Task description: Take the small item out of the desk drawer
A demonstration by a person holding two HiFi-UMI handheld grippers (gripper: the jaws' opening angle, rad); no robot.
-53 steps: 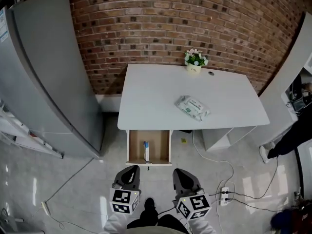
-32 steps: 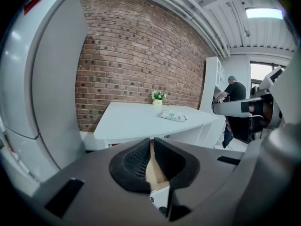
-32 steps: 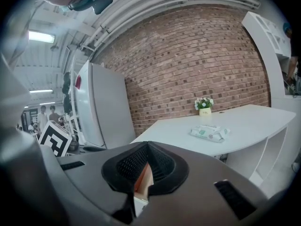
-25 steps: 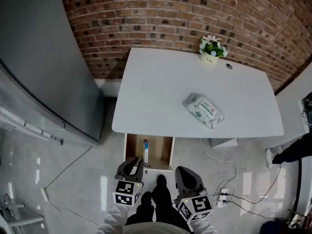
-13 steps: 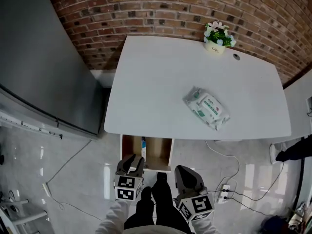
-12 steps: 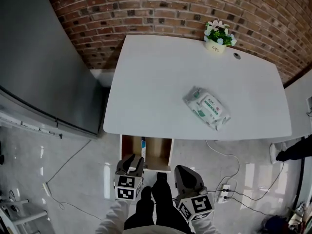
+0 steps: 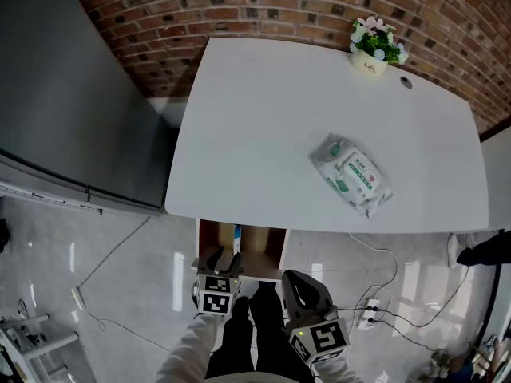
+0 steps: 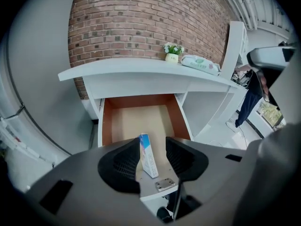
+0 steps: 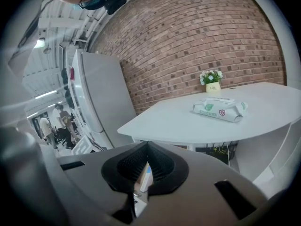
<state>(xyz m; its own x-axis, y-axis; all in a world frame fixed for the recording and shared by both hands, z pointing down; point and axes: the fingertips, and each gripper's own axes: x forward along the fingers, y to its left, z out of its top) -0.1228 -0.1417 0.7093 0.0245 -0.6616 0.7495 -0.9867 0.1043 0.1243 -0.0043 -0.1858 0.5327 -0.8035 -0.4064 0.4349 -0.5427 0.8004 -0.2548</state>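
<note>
The wooden desk drawer (image 7: 209, 244) stands pulled out under the white desk (image 7: 263, 126). A small white-and-blue box (image 7: 237, 238) stands upright on edge near the drawer's front. In the left gripper view the box (image 8: 148, 156) shows between the jaws of my left gripper (image 8: 153, 145), which is open. Those jaws have just been opening, and the pads do not press on the box. That gripper (image 7: 221, 260) hangs over the drawer's front edge. My right gripper (image 7: 297, 282) is lower right of the drawer, shut, nothing held; its tips (image 9: 146, 147) meet.
A wipes pack (image 7: 351, 174) and a small flower pot (image 7: 375, 50) sit on the desk. A tall grey cabinet (image 7: 64, 94) stands left of the desk. Cables and a power strip (image 7: 363, 317) lie on the floor at the right. The person's legs are between the grippers.
The left gripper has moved forward and down to the drawer's front, and its jaws have spread. The head has come closer over the desk. The right gripper has sunk a little.
</note>
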